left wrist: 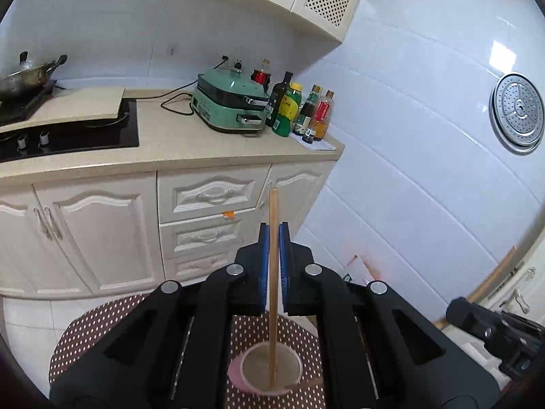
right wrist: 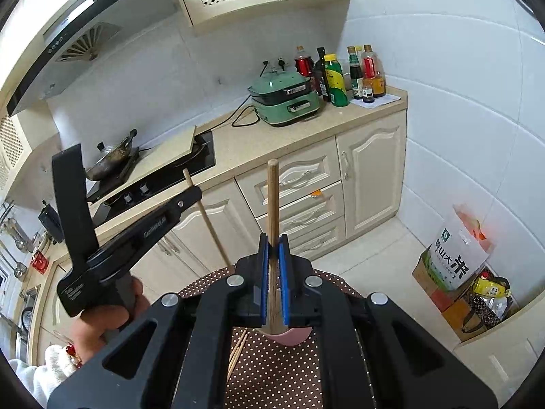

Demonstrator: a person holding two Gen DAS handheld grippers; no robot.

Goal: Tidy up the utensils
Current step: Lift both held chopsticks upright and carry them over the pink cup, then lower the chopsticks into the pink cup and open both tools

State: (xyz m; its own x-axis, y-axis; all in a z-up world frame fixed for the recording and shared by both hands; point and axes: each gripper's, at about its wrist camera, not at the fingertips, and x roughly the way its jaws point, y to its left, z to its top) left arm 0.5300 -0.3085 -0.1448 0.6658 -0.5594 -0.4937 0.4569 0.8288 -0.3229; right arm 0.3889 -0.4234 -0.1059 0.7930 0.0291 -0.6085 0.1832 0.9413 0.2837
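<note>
My left gripper (left wrist: 273, 235) is shut on a thin wooden chopstick (left wrist: 273, 289) held upright, its lower end inside a pink cup (left wrist: 269, 368) on the dotted table (left wrist: 85, 334). The left gripper also shows in the right wrist view (right wrist: 194, 192), holding that chopstick (right wrist: 213, 225). My right gripper (right wrist: 273, 243) is shut on a thicker wooden utensil handle (right wrist: 272, 201), upright over the pink cup (right wrist: 293, 335). More chopsticks (right wrist: 236, 352) lie on the table beside the cup.
A kitchen counter (left wrist: 170, 129) holds a green cooker (left wrist: 231, 102), several bottles (left wrist: 299, 112), a black stove (left wrist: 68, 133) and a wok (left wrist: 27, 75). Cream cabinets (right wrist: 306, 197) stand below. A rice bag (right wrist: 456, 252) and boxes sit on the floor at right.
</note>
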